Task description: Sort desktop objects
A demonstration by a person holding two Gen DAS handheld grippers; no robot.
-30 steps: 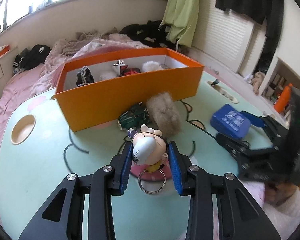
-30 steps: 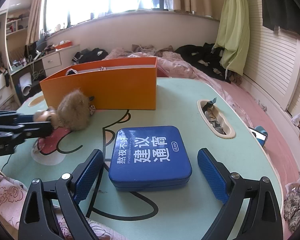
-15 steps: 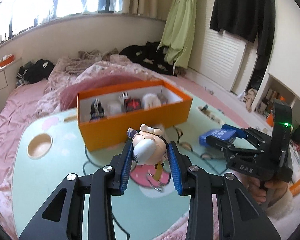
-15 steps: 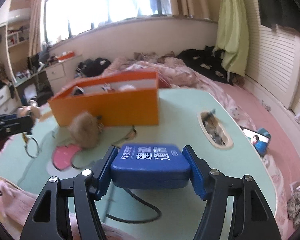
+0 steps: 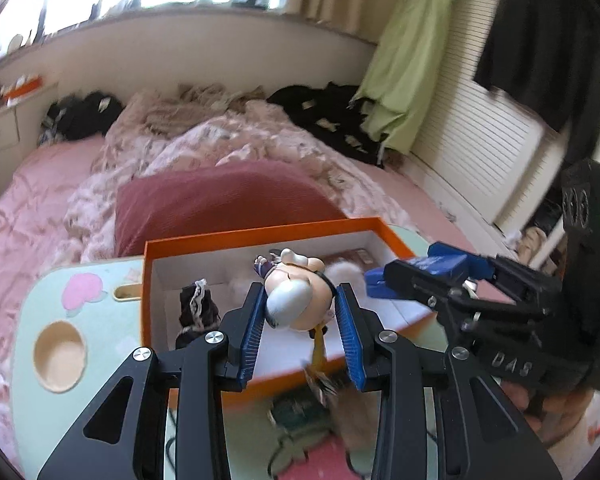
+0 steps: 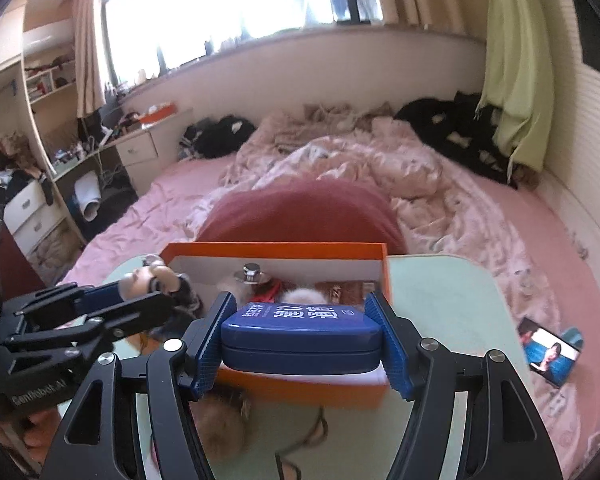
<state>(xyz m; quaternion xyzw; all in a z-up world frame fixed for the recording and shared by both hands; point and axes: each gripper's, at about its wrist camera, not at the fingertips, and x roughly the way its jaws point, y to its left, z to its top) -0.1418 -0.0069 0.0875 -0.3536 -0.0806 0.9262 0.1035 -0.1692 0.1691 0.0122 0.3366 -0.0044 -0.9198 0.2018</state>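
A small big-headed doll keychain figure is clamped in the narrowly set jaws of the left gripper, above the open orange cardboard box. A flat blue rounded tin is gripped by the half-open right gripper, over the box's near wall on the pale green table.

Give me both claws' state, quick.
Left claw: closed on the doll keychain, above the orange box.
Right claw: closed on the blue tin.
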